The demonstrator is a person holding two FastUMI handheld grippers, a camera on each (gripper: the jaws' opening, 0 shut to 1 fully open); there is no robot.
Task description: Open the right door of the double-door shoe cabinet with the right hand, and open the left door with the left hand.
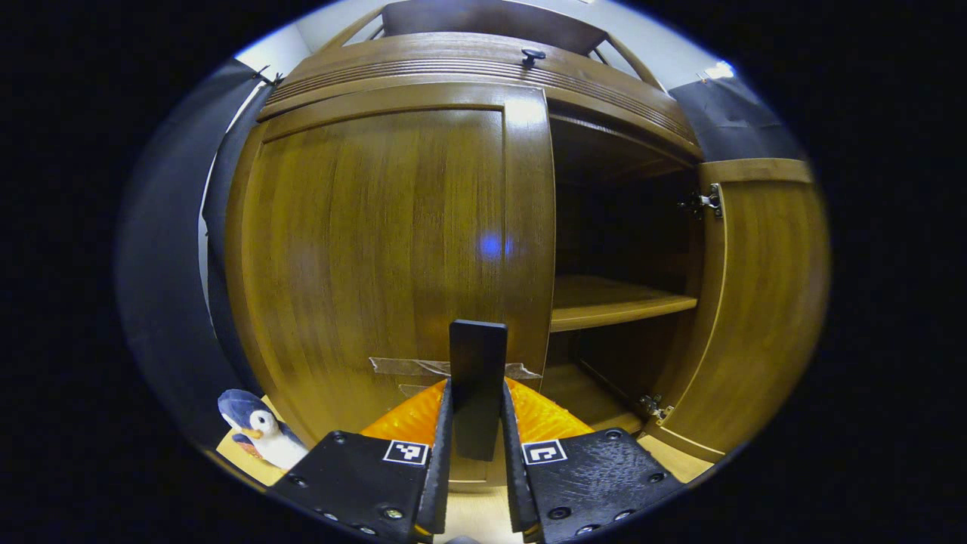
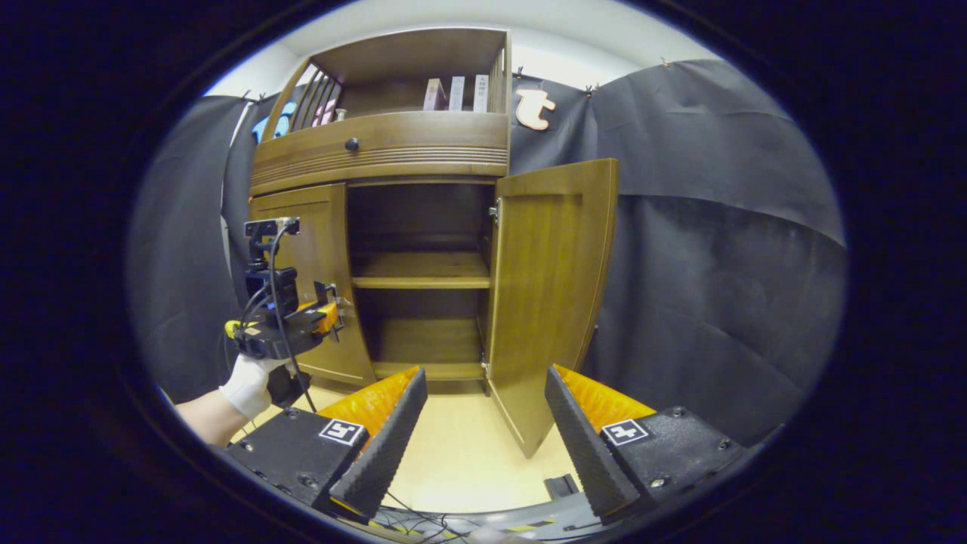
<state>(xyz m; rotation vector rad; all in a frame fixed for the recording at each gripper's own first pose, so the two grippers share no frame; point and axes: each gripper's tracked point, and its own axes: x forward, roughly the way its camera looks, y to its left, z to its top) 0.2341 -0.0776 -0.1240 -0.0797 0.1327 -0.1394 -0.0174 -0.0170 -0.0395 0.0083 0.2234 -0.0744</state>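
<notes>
While the right door (image 2: 551, 302) stands wide open, left tongs (image 1: 477, 423) clench the handle (image 1: 477, 378) of the closed left door (image 1: 378, 249); right tongs (image 2: 483, 431) released, well back.

Staged recording booth, not a home: black cloth walls (image 2: 702, 227) surround a wooden shoe cabinet (image 2: 393, 151) on a pale floor (image 2: 461, 446), cables (image 2: 423, 520) trailing.

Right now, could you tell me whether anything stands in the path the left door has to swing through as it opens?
Nothing visible does. The left door is shut, and the left gripper already has its jaws closed on the door's dark handle. A penguin toy sits on the floor by the hinge side, against the door's lower corner, so watch it late in the swing.
</notes>
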